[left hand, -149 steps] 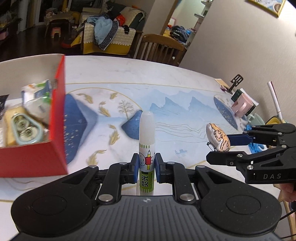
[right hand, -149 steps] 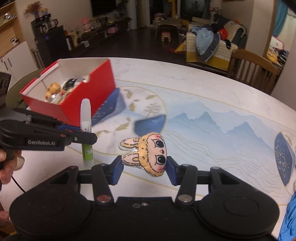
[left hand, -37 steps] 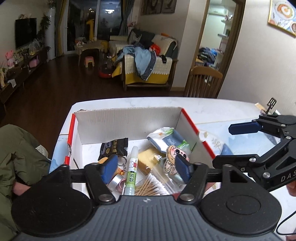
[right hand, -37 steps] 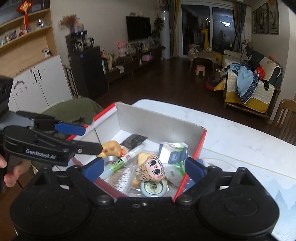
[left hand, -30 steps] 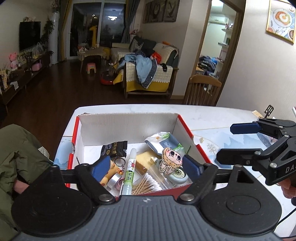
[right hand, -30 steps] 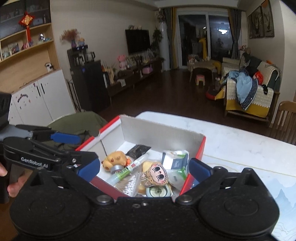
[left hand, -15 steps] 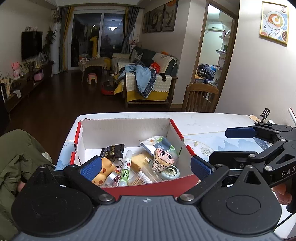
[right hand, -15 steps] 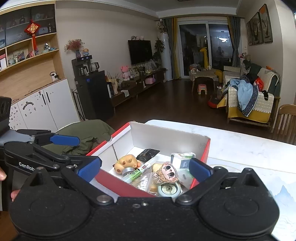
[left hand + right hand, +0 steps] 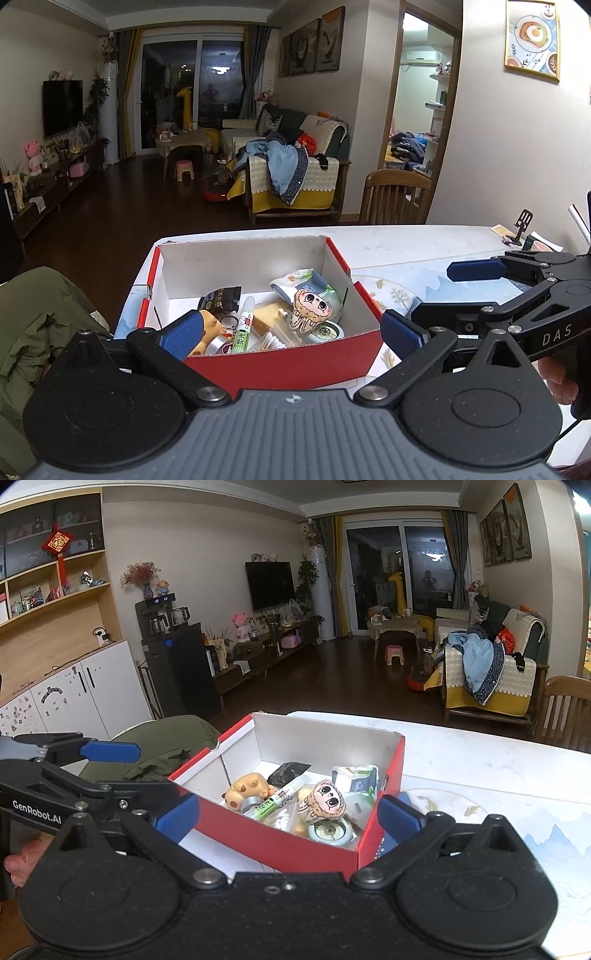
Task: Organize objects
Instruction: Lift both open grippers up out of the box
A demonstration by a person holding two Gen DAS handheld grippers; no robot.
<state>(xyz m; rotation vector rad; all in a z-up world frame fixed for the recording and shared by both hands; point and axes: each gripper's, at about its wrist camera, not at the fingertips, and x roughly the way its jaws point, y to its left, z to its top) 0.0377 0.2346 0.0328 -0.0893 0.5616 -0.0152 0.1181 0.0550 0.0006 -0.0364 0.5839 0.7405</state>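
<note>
Both claws, left claw (image 9: 291, 334) and right claw (image 9: 286, 818), gape empty just short of the red box (image 9: 280, 363), which lies straight ahead, glue stick (image 9: 242, 330) and doll (image 9: 310, 306) inside.

Dimly lit, warm indoor light; ceiling lamp glare mirrored in dark balcony door (image 9: 207, 107); sharp focus; fisheye-bowed edges.

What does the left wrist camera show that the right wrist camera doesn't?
Only the left wrist view shows the food picture on the wall and the open doorway. Only the right wrist view shows the wooden shelves and white cabinets. Both show the red box holding the glue stick and doll-face toy, and both grippers open and empty.
</note>
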